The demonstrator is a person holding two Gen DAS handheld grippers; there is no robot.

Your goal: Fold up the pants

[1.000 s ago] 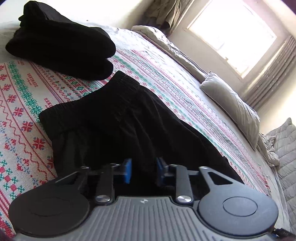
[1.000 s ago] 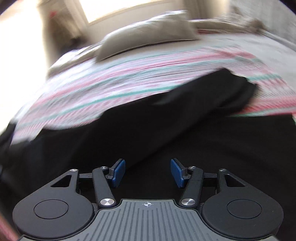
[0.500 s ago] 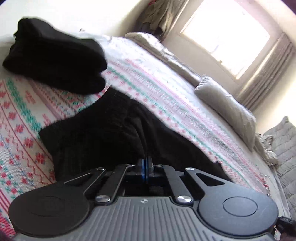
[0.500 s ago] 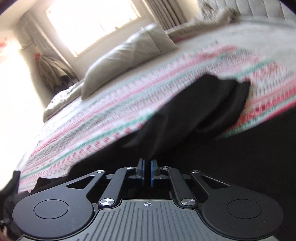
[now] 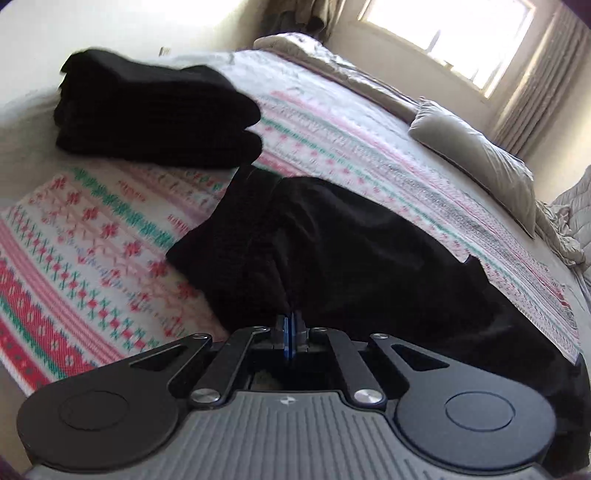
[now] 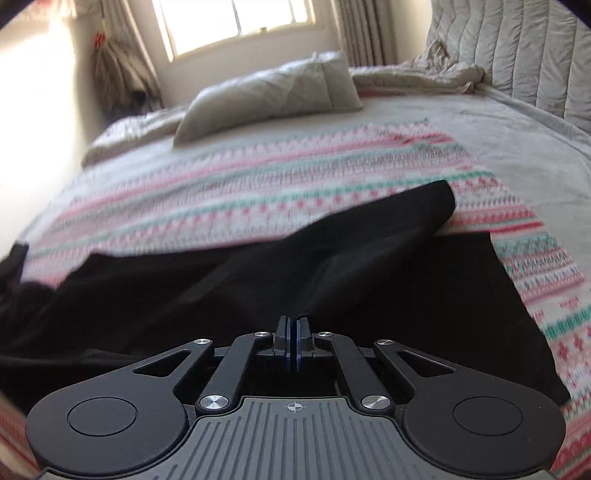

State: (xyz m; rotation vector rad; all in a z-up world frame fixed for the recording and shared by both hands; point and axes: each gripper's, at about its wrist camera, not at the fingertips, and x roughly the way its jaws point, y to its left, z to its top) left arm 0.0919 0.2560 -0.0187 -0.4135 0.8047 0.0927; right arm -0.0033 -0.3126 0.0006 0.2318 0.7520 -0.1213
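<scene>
Left wrist view: the left gripper (image 5: 290,334), a black two-finger tool with blue pads, has its jaws pressed together on a pinch of fabric from the black soft pants (image 5: 351,258). The pants lie spread across a white knitted blanket with red, pink and green patterned bands (image 5: 92,258), which covers the bed. From the pinch, the dark cloth rises in a taut ridge toward the gathered waistband, which lies at the far left end of the garment. The rest of the pants runs off to the right and toward the lower right edge of the picture. Beyond the waistband, near the left corner of the bed, sits a stack of folded black garments (image 5: 155,114), close to the pants but apart from them. A beige pillow (image 5: 476,162) lies farther up the bed on the right, under a bright window (image 5: 447,40).

Right wrist view: the right gripper (image 6: 294,343), the same black tool with blue pads, also has its jaws closed tight on a fold of the black pants (image 6: 258,288). The cloth lifts from the pinch and stretches away toward a leg end at the upper right, which lies on the patterned blanket (image 6: 258,192). A second dark layer lies flat beneath it on the right. The beige pillow (image 6: 266,96) lies at the far side of the bed, beneath the window (image 6: 236,22), and a quilted grey headboard (image 6: 517,48) stands on the right.
</scene>
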